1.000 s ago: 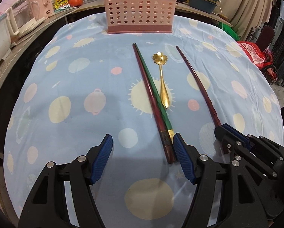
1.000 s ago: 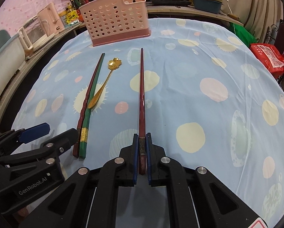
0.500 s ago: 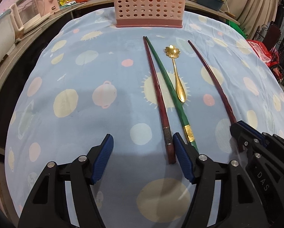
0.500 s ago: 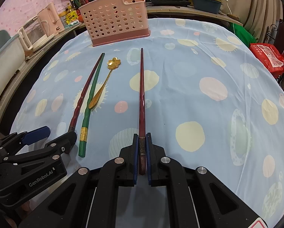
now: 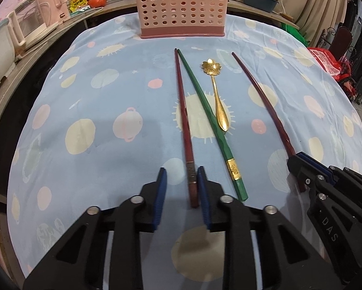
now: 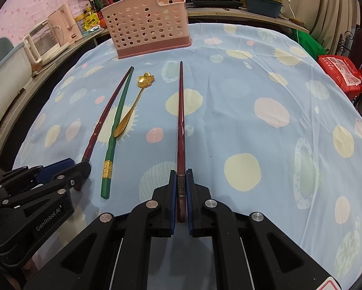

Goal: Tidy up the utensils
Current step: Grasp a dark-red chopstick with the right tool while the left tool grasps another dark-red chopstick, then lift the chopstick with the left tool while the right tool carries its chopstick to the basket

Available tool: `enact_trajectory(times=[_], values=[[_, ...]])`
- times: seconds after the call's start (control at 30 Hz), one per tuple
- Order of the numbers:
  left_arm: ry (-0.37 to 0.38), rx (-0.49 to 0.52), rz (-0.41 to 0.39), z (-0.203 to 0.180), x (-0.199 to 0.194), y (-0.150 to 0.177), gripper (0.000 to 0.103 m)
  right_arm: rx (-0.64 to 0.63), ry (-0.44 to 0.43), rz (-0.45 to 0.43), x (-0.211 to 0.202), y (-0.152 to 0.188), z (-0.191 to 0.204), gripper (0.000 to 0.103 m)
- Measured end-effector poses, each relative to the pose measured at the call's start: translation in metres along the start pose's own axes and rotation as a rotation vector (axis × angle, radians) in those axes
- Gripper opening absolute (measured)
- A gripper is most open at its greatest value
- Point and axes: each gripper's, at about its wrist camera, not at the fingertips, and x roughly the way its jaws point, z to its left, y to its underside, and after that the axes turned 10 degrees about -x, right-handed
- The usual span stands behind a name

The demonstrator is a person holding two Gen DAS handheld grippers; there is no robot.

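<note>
I count three chopsticks on my table: two dark red ones, the first red chopstick [image 5: 184,125] [image 6: 101,123] on my left side and the second red chopstick [image 5: 265,104] [image 6: 181,120] on my right, plus one green chopstick [image 5: 210,120] [image 6: 115,125] lying between them. There is one gold spoon [image 5: 217,96] [image 6: 132,106] with a flower-shaped bowl. One pink perforated utensil basket [image 5: 181,7] [image 6: 147,24] stands at the far end.

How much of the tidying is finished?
Nearly nothing yet. The pink basket holds none of these. The right gripper is shut on one red chopstick. The left gripper's jaws are closing around the other red chopstick, not yet gripping it. The green chopstick and gold spoon lie on the tablecloth.
</note>
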Motion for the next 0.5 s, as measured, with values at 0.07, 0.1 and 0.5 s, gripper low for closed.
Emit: enact_trajectory(times=[0.07,0.1,0.5], values=[[0.005,0.001,0.002,0.0,-0.001,0.0,0.01,0.003,-0.003,0.0,-0.001,0.0,-0.001,0.007],[0.008,0.001,0.004,0.0,-0.001,0.0,0.007,0.003,-0.002,-0.001,-0.002,0.0,0.0,0.007],[0.045,-0.015,-0.055,0.002,-0.032,-0.016,0.008,0.008,-0.009,-0.085,-0.038,-0.01,-0.001,0.007]])
